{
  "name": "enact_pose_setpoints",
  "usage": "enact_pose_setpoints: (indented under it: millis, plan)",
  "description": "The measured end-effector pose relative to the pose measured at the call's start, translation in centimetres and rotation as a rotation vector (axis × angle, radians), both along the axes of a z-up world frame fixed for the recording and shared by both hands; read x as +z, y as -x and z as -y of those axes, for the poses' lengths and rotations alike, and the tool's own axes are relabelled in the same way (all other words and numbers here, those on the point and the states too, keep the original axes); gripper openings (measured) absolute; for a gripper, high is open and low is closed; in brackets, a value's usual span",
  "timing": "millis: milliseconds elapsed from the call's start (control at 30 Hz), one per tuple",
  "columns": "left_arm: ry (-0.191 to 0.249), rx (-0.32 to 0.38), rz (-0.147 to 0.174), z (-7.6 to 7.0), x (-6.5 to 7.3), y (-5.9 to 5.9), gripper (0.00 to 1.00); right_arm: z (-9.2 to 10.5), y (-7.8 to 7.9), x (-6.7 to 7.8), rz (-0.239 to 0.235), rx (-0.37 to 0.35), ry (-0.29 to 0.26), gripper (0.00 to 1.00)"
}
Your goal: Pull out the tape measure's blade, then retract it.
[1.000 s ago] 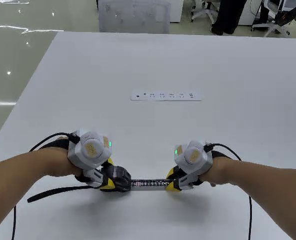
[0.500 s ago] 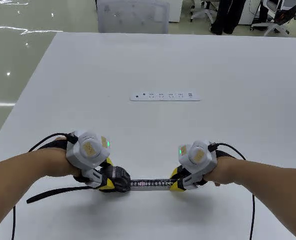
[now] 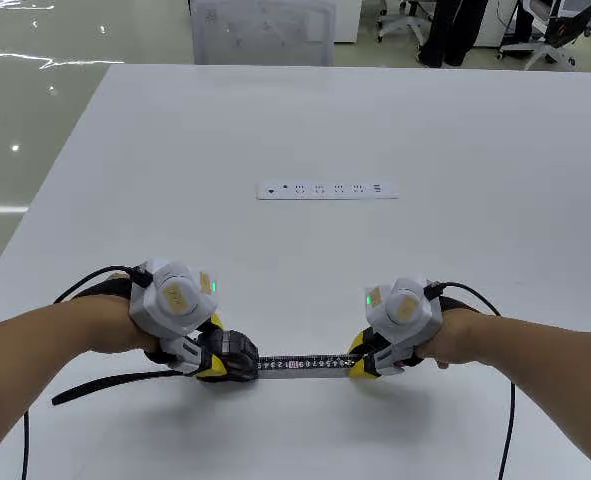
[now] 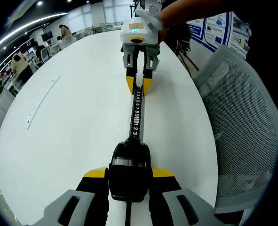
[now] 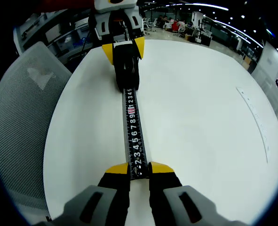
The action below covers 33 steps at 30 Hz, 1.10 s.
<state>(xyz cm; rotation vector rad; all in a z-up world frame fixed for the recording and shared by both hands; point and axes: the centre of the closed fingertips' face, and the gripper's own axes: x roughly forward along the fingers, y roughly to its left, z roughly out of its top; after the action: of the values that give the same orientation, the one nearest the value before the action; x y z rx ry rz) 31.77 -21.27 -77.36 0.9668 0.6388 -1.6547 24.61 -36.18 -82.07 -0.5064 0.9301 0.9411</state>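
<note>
Lower left of the head view, the left gripper [image 3: 213, 366] has its jaws clamped round the black tape measure [image 3: 234, 357], which sits low on the white table [image 3: 375, 120]. The blade [image 3: 305, 363] runs flat across the bottom centre. At lower right the right gripper [image 3: 363, 364] pinches its tip, jaws narrow.

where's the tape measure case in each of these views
Head view: case low, left of centre, between the left gripper's jaws.
Left gripper view: case at bottom centre, between that view's own jaws.
Right gripper view: case at top centre, at the blade's far end.
Shared landmark: the numbered blade, running from the case to the right gripper.
</note>
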Motion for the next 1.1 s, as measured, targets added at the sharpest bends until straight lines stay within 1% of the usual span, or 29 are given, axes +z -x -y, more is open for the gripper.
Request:
enact_pose_setpoints:
  millis: [467,1100]
  plan:
    - [-0.003,-0.005,0.005,0.0,0.0,0.0,0.29,1.3,0.7,0.0,-0.012,-0.02,0.002,0.13]
    - [0.001,-0.009,0.009,0.1,0.1,0.0,0.29,2.4,1.2,0.0,-0.011,-0.012,0.019,0.13]
